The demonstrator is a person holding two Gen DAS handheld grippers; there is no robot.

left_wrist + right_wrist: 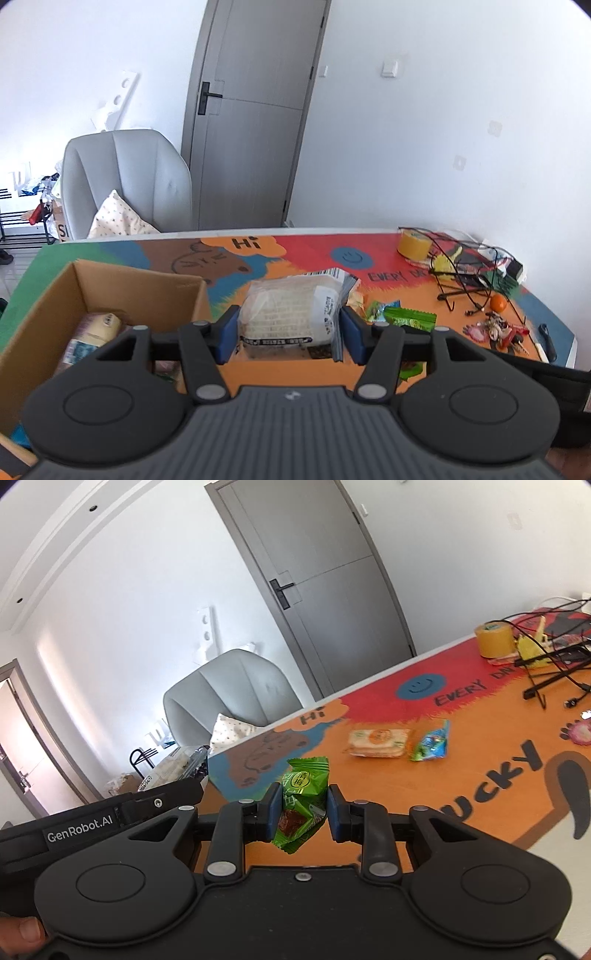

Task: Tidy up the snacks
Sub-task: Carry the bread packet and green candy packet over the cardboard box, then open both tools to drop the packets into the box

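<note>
Two grippers are each clamped on a snack. Your left gripper [290,326] has its blue pads pressed against both sides of a clear bag of pale crackers [290,310], jaws spread fairly wide to take the bag's width. The bag is raised off the table [280,373], with its printed label end pointing away from you. Just to its left stands the cardboard box [77,280], open at the top, with a few wrapped packets [96,326] already lying in the bottom. To the right of the bag, on the table, you can see small green wrappers [406,317] lying near the gripper's right finger.

Your right gripper [301,808] has its jaws drawn in close on a green snack packet [303,801], which stands upright between the pads and is off the table. Beyond it, on the orange part of the table, lie a packet of biscuits [378,741] and, touching its right end, a small green and blue packet [430,743]. Your left gripper's body [99,818] shows at the left edge of the right wrist view, with the cracker bag beyond it.

Farther back on the table sit a roll of yellow tape [413,245], a black wire stand [461,284] and a small orange [498,303], well apart from the snacks.
</note>
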